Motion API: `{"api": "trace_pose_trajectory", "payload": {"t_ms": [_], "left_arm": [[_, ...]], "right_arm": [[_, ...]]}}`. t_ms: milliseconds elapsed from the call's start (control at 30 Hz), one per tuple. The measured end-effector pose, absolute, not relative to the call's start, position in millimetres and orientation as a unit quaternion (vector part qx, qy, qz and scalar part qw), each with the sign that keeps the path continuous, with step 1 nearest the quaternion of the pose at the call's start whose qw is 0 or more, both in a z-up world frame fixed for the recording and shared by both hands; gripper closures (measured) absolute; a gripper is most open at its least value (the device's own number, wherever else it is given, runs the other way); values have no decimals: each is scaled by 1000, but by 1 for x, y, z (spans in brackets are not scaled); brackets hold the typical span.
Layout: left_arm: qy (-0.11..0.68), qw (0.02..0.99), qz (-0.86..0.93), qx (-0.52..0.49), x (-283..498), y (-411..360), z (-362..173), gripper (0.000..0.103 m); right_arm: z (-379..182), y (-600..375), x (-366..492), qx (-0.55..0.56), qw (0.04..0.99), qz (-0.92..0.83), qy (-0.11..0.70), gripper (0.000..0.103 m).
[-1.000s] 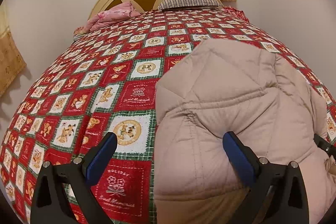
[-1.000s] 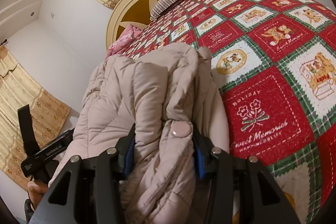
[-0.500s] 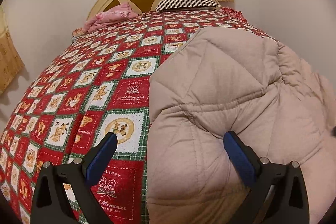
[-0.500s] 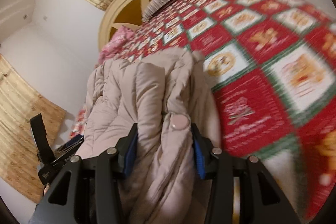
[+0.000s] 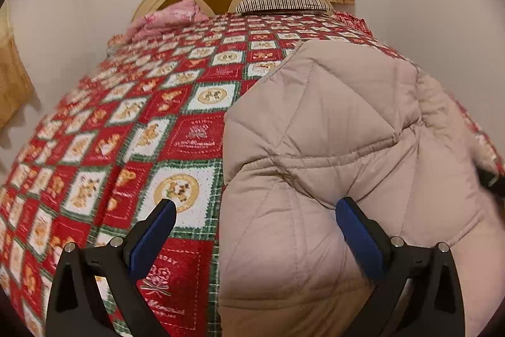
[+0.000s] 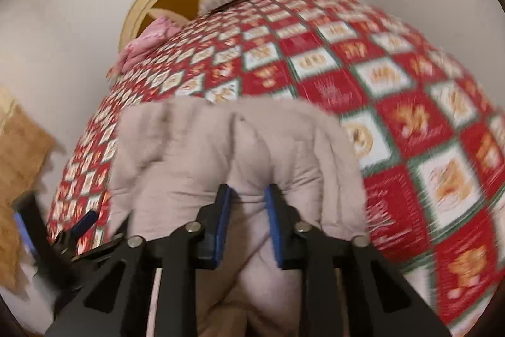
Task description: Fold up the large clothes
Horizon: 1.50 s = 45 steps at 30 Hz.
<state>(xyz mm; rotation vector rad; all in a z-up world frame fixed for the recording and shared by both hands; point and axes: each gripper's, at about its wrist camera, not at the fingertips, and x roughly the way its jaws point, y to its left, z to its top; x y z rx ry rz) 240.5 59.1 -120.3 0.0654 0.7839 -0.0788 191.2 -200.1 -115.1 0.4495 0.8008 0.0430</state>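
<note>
The puffy beige coat lies bunched on the bed, right in front of both tools and hanging off the near edge toward them. It is quilted in diamond stitching, thick and slippery-looking, folded over on itself in a loose heap rather than a flat stack.

The right tool has just been closing, and its blue pads now pinch a narrow ridge of the coat's padding between them. That is a thin bite on bulky stuff, I'd say: if it lifts or pulls, the smooth shell could slide out of the pads, or only the top layer could come up while the rest stays slumped, spoiling the fold. The weight hanging over the bed edge could also drag the whole coat downward.

The left tool is spread wide, holding nothing; its right-hand pad rests against the coat's side, the other pad hovers over the red patterned bedspread, so nothing is steadying that end.
</note>
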Motion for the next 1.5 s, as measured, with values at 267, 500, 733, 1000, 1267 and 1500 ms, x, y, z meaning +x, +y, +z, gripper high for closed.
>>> {"api": "trace_pose_trajectory", "payload": {"t_ms": [267,500,733,1000,1267,1500], "left_arm": [[428,828,-162,-324,245,144,-168,1],[412,846,-165,-294,233,133,-152,1],[454,823,-228,-253,243,111,-147,1],[465,813,-235,-260,250,110,-153,1],[465,819,-245,-229,250,106,-154,1],[474,818,-242,-217,259,99,-159,1]], "right_arm": [[-130,-204,171,210,925,32,316,82],[-134,-210,159,254,923,55,283,74],[-117,-197,139,217,940,55,258,6],[-118,-240,139,241,923,6,299,0],[-165,-250,163,282,879,124,364,0],[-169,-238,172,267,867,176,381,0]]}}
